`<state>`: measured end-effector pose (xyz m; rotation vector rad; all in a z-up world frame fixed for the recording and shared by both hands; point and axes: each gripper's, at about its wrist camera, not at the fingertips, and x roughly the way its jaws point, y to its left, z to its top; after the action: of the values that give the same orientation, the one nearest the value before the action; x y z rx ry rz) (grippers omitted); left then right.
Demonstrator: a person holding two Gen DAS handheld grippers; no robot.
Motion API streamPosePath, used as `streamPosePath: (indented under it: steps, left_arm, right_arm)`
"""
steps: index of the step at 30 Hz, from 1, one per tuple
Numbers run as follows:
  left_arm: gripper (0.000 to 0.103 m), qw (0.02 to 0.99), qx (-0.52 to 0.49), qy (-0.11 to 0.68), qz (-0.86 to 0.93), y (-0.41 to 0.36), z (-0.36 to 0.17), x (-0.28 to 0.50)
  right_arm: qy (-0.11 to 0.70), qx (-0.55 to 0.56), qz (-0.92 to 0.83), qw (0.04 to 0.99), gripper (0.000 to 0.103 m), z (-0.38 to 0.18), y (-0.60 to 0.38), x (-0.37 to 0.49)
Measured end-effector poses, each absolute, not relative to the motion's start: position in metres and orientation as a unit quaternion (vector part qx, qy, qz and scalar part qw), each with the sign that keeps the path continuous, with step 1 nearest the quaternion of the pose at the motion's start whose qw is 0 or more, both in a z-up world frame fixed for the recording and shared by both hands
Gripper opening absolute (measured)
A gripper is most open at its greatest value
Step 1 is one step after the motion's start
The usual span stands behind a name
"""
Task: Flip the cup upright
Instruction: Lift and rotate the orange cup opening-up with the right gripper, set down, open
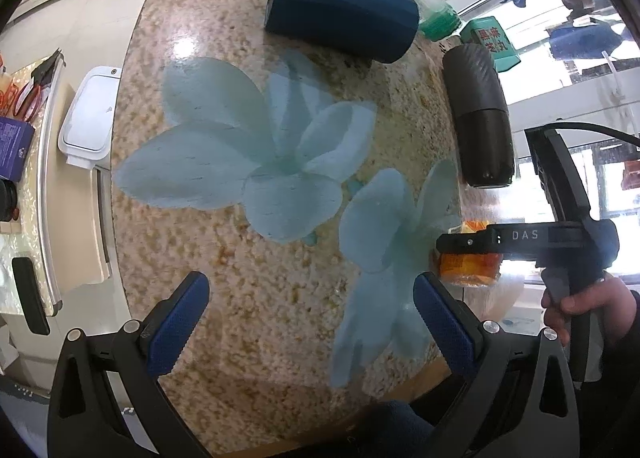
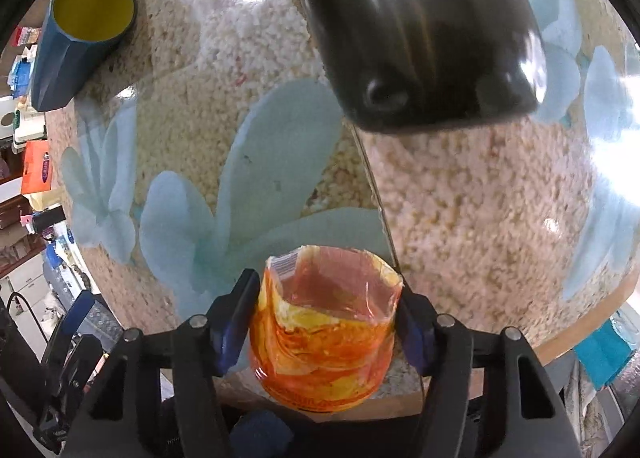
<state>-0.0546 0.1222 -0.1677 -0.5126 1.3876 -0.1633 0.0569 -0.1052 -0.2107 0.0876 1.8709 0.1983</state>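
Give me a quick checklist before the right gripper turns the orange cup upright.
1. Right gripper closed on the orange cup: ok, a pad on each side.
2. Grip is firm: cannot tell; contact looks snug but pressure is not visible.
3. Cup is upright: cannot tell; its translucent end faces the camera.
4. Black bottle keeps clear of the swing: not ok, it lies close ahead.
5. Left gripper out of the way: ok, open and empty over the table.
6. Blue cup clear: ok, far to the side.
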Motion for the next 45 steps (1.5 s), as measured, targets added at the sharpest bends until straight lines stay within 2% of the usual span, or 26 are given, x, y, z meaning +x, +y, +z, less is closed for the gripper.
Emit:
streamPosePath:
  steps: [8,13,22,27,32,45]
  left_arm:
    - [0.103,0.739,-0.222,0.632,-0.071,0.116,-0.164,-0.057]
    - [0.103,0.741,-0.208,0.635,-0.07,0.111,-0.16,-0.059]
    - [0.103,0.747,-0.151,0.645,-0.066,0.101,-0.147,-0.074]
    - [0.103,0.734,-0.127,0.664,-0.063,0.105,-0.149,-0.079]
    - [0.103,0.739,-0.124,0.661,-0.04,0.115,-0.143,-0.073]
    - [0.103,0.731,-0.084,0.676,-0.035,0.103,-0.153,-0.073]
  right_arm:
    - [0.779,0.056,0.114,0.614,0.06,-0.195,-0.127,0.054]
    - [0.713,-0.023,0.156,0.684,0.06,-0.16,-0.119,0.054]
    - [0.595,-0.026,0.22,0.773,0.061,-0.121,-0.128,0.044]
    - [0.542,-0.008,0.233,0.808,0.061,-0.126,-0.136,0.036]
    - [0.474,-0.041,0.241,0.846,0.062,-0.138,-0.112,0.017]
    - [0.401,-0.061,0.235,0.884,0.062,-0.169,-0.112,-0.01]
